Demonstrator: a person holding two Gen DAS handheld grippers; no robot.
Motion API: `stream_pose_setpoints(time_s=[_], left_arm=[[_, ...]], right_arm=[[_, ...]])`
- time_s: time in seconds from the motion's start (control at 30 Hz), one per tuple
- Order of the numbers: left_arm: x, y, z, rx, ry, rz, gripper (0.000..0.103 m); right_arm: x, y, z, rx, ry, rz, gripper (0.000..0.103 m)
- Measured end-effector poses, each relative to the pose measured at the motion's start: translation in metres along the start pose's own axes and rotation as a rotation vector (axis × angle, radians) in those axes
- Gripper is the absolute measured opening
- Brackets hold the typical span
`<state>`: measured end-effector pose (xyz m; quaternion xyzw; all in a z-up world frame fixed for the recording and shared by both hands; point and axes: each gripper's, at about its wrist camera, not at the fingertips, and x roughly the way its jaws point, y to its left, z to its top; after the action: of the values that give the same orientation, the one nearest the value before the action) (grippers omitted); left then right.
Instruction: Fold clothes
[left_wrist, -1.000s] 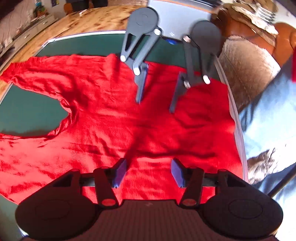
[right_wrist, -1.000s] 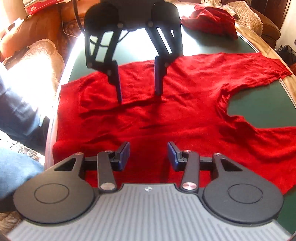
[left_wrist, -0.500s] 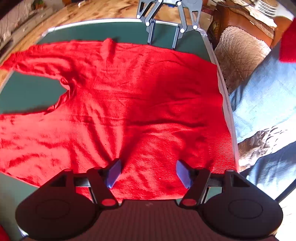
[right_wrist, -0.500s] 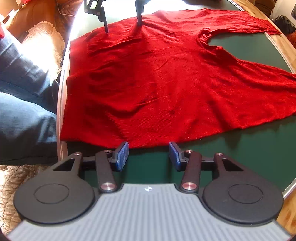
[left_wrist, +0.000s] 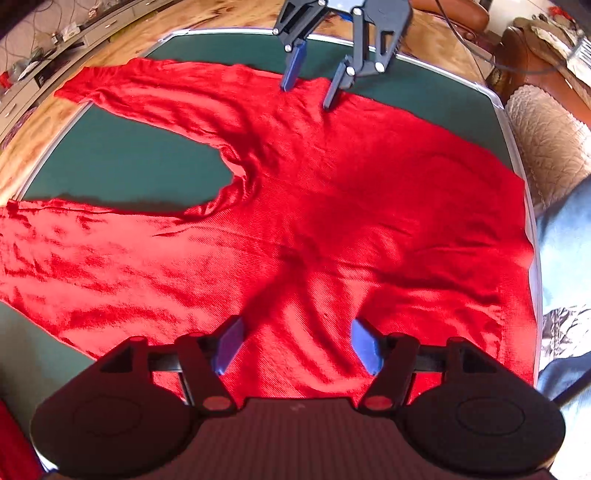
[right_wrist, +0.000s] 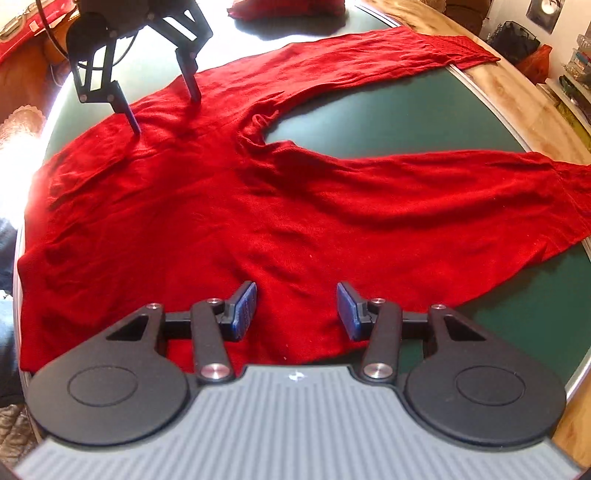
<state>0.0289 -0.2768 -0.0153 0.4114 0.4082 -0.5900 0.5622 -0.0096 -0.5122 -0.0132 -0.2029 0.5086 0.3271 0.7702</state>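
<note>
Red sweater (left_wrist: 332, 206) spread flat across green tabletop (left_wrist: 122, 166), sleeves splayed. Left gripper (left_wrist: 295, 345) fingers opening, right gripper (right_wrist: 295, 308) fingers apart, both empty over opposite sweater edges. Risk: pinching single layer, bunching knit.

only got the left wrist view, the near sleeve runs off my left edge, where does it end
observer: the right wrist view shows that sleeve lying flat, its cuff close to the edge of the table.
operator: am i touching down yet
observer: the left claw looks tip-down on the sweater, with its jaws opening and no fold pinched between them.
operator: anything else up there
observer: another red garment lies bunched at the table's far side.
</note>
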Motion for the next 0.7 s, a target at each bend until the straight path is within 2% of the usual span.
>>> stream_pose_setpoints(time_s=[0.07, 0.17, 0.27, 0.4, 0.47, 0.57, 0.7], left_arm=[[0.000, -0.004, -0.002, 0.004, 0.006, 0.000, 0.076], [-0.003, -0.007, -0.001, -0.010, 0.019, -0.010, 0.075], [-0.008, -0.010, 0.007, -0.033, -0.001, -0.031, 0.071], [-0.006, -0.017, 0.019, -0.041, -0.009, -0.056, 0.071], [-0.006, -0.017, 0.022, -0.053, -0.004, -0.063, 0.071], [-0.009, -0.006, 0.021, -0.144, -0.002, -0.070, 0.073], [-0.012, 0.027, 0.014, -0.377, 0.013, -0.047, 0.077]], right_arm=[[-0.006, -0.004, -0.010, 0.010, 0.017, 0.001, 0.055], [-0.015, -0.006, -0.016, 0.040, 0.053, -0.002, 0.055], [-0.026, -0.007, -0.012, 0.075, -0.002, -0.054, 0.055], [-0.011, -0.006, 0.001, 0.050, -0.024, -0.122, 0.055], [-0.004, -0.004, -0.003, 0.009, -0.017, -0.139, 0.056], [-0.012, -0.008, -0.013, 0.007, -0.007, -0.130, 0.056], [-0.021, -0.016, -0.022, 0.022, 0.035, -0.134, 0.056]])
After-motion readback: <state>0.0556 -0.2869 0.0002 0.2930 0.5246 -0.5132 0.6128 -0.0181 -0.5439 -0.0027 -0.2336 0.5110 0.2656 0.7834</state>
